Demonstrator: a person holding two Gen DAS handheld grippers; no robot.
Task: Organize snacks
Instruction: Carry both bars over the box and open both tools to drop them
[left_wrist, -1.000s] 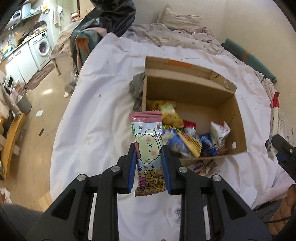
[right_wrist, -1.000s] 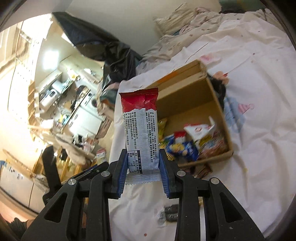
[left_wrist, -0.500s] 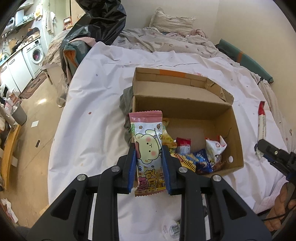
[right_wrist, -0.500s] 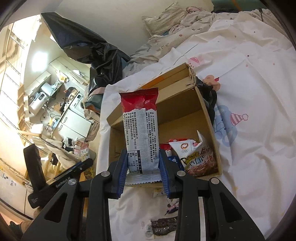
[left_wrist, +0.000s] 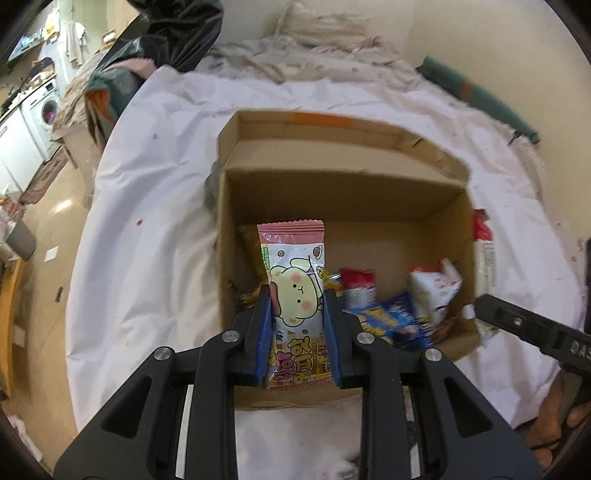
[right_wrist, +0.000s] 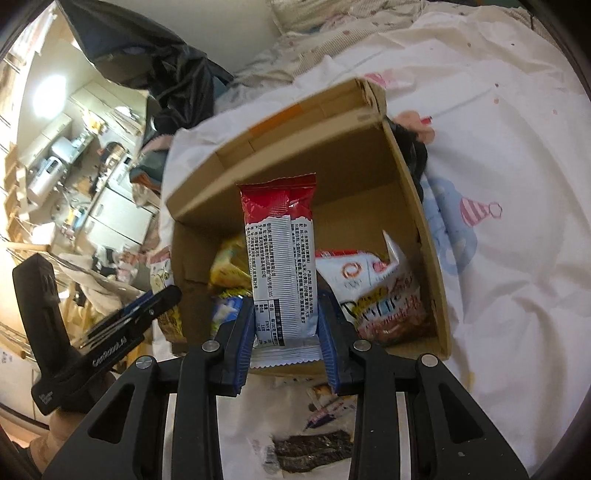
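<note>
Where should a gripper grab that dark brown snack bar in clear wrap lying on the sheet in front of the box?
Pinch the dark brown snack bar across its narrow width at the middle, coming straight down. It lies flat and lengthwise on the white sheet, near the cardboard box, so its long edges seem easiest to reach.

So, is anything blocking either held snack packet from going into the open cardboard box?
Nothing visible does. The pink cartoon-bear packet and the red-and-white packet are both at the open-topped cardboard box, with bare floor behind the snacks inside.
</note>
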